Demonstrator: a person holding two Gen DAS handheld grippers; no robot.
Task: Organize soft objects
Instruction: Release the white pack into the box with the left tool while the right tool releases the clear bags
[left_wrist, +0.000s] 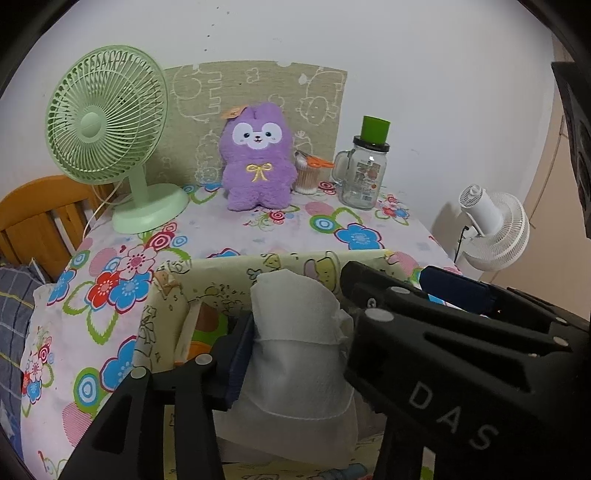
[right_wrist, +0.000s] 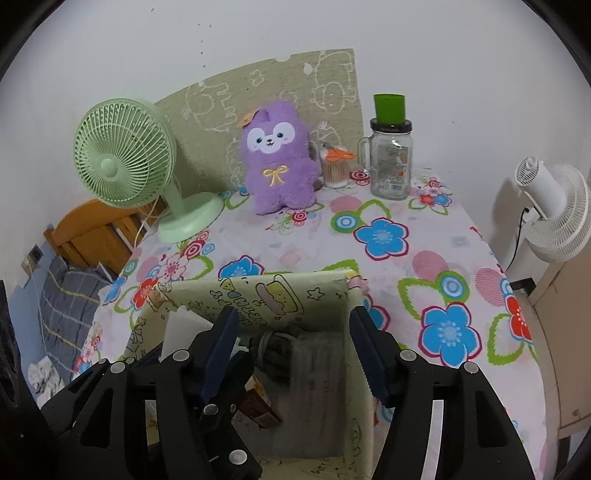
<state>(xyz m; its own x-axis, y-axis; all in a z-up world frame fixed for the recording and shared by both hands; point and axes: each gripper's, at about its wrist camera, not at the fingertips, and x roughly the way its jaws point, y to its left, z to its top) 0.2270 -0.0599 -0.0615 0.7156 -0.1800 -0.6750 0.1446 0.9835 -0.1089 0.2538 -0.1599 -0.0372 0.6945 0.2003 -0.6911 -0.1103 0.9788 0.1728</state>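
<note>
Both grippers are hovering over the fabric storage box (right_wrist: 258, 295) at the table's (right_wrist: 424, 236) near edge. Left gripper (left_wrist: 295, 332): jaws partly open, white soft pack (left_wrist: 295, 354) between them, grip unclear. Right gripper (right_wrist: 291, 350): jaws apart, holding nothing, clear plastic-wrapped pack (right_wrist: 314, 369) lying below inside the box.

green fan (left_wrist: 105, 122), glass jar (left_wrist: 364, 173), perhaps cotton swabs (left_wrist: 307, 177) between.

Two fans, one green (left_wrist: 107, 122) and one white (left_wrist: 493, 227); one purple plush toy (left_wrist: 256, 155); one glass jar (left_wrist: 364, 173); one fabric box (right_wrist: 258, 295); one white pouch (left_wrist: 299, 332).
</note>
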